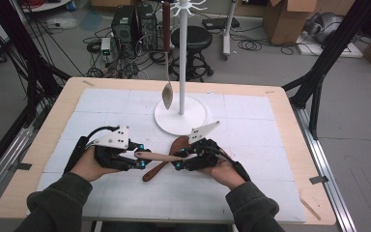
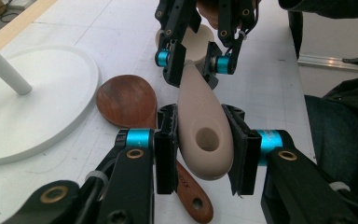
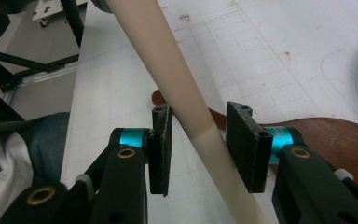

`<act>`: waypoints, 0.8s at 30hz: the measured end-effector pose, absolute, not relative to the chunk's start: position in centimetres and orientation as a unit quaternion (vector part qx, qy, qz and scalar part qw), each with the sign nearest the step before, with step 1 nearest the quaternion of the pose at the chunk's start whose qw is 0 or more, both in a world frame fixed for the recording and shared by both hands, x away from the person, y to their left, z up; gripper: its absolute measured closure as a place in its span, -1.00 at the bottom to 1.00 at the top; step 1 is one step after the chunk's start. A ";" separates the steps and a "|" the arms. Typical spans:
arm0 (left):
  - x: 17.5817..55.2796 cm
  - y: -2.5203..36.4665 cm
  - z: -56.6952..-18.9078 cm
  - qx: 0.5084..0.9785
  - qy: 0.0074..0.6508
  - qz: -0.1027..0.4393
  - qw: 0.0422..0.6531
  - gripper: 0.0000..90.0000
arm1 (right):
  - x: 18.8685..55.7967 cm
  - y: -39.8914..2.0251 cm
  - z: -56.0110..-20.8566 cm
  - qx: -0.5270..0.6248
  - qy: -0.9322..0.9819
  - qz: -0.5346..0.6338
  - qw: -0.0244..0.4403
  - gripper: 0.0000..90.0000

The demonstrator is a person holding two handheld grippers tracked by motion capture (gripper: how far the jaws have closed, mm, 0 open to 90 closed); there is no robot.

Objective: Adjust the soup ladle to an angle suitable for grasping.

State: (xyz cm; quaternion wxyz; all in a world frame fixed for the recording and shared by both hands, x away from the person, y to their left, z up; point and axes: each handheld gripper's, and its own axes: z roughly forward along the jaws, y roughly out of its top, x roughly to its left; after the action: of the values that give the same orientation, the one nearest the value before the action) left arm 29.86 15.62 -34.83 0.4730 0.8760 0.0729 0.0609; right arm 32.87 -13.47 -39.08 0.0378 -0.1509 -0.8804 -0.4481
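High view: above the table's [image 1: 290, 145] near middle, the left gripper [image 1: 137, 159] and right gripper [image 1: 179, 162] share a pale spoon [image 1: 159, 156]; a dark spoon [image 1: 166, 159] lies beneath, a white stand [image 1: 181, 116] behind, cables on the grey floor.
Left gripper view: pads clamp the pale handle's end.
Right gripper view: jaws straddle the shaft, right pad apart.

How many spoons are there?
3: a metal spoon with a dark handle hanging on the white stand, a pale wooden spoon between both grippers, a dark brown wooden spoon lying on the table.
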 end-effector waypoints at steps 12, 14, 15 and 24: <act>30.3 16.3 -34.6 0.868 0.110 0.076 0.478 0.22 | 32.5 -13.9 -38.3 -0.162 -0.873 -0.459 0.030 0.50; 30.3 16.3 -34.6 0.868 0.114 0.077 0.477 0.20 | 32.5 -14.0 -38.1 -0.164 -0.871 -0.463 0.028 0.52; 30.3 16.2 -34.7 0.868 0.116 0.076 0.478 0.19 | 32.5 -14.1 -38.0 -0.168 -0.869 -0.465 0.026 0.53; 30.4 16.1 -34.8 0.869 0.117 0.075 0.475 0.18 | 32.6 -14.9 -37.0 -0.183 -0.853 -0.488 0.019 0.65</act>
State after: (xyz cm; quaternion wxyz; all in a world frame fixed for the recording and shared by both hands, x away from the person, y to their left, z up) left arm 30.42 16.06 -34.80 0.4752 0.8688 0.1170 0.0752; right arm 32.60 -14.85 -36.99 0.0185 -0.1827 -0.8535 -0.4877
